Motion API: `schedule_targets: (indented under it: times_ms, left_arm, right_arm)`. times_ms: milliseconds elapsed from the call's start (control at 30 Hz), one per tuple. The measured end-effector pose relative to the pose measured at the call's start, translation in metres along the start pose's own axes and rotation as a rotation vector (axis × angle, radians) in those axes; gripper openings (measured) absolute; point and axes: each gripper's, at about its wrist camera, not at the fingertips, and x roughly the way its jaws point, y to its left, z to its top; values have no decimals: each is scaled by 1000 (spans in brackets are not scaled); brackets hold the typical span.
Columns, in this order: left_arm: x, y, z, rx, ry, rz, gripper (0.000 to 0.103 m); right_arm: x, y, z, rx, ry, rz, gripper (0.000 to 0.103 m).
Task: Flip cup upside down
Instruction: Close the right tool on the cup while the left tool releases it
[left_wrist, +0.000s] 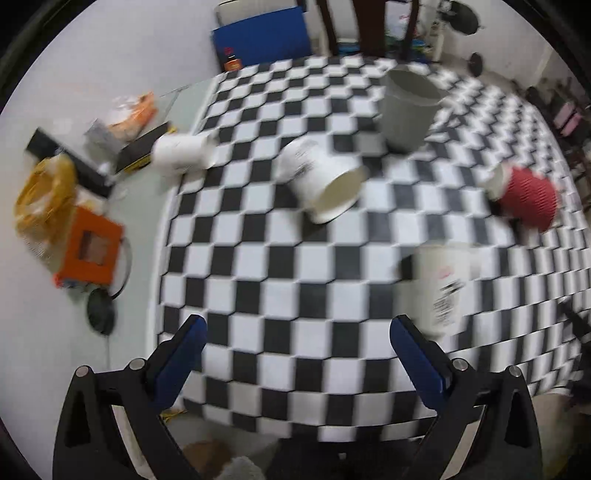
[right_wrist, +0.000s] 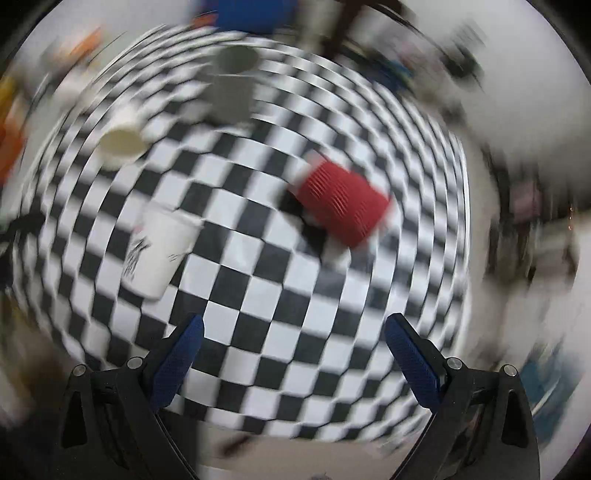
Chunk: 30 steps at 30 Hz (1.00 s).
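Several cups are on a black-and-white checkered table (left_wrist: 258, 258). A white printed cup (left_wrist: 323, 177) lies on its side, mouth toward me. A red ribbed cup (left_wrist: 526, 195) lies on its side at the right, also in the right wrist view (right_wrist: 341, 201). Another white printed cup (left_wrist: 443, 288) stands near the front, seen blurred in the right wrist view (right_wrist: 155, 247). A grey cup (left_wrist: 406, 107) stands upright at the back. A plain white cup (left_wrist: 183, 151) lies at the table's left edge. My left gripper (left_wrist: 295, 328) and right gripper (right_wrist: 293, 326) are open and empty above the table.
On the floor to the left are an orange box (left_wrist: 90, 251), a yellow bag (left_wrist: 44, 192), black boxes (left_wrist: 70, 158) and a black cable. A blue board (left_wrist: 260, 35) and dark chair legs stand behind the table. The right wrist view is heavily motion-blurred.
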Motion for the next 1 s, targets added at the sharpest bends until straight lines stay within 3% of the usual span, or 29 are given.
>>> schedule_targets:
  times_ms: [100,233,267,400,500,567,733,833,900,1000]
  left_arm:
    - [32,8,-19,-43,56,9,101]
    - [67,3,-31,-79,115,23,101]
    - [76,3,-33,-88,128,26,101]
    - [84,8,-42,-113,154,18,101]
    - [89,8,-42,-123,167,2,101]
    - [94,7,-40,-130,174,0,101]
    - [98,11,-40,-165,190,4,101]
    - [104,18,-41,-182,207,0,101]
    - [111,24,-41,-195,224,0,101]
    - [113,32,-40,-211,228,8,101]
  right_arm:
    - [-4,43,20,-317,-26,-103,97]
    - [10,92,25,-717,-37,-226,82]
    - [16,106,21,-846,-45,-261,78]
    - [39,142,-19,-1388,-166,-445,77]
    - [60,148,-51,-1760,-277,-569,77]
    - [73,149,-65,-1942,-344,-633,77]
    - [94,147,-67,-2178,-428,-689,77]
    - [103,152,-69,-2279,-425,-706,77]
    - [112,153,-71,-2332,-381,-712,67]
    - [121,158,-75,-2327,-371,-723,65]
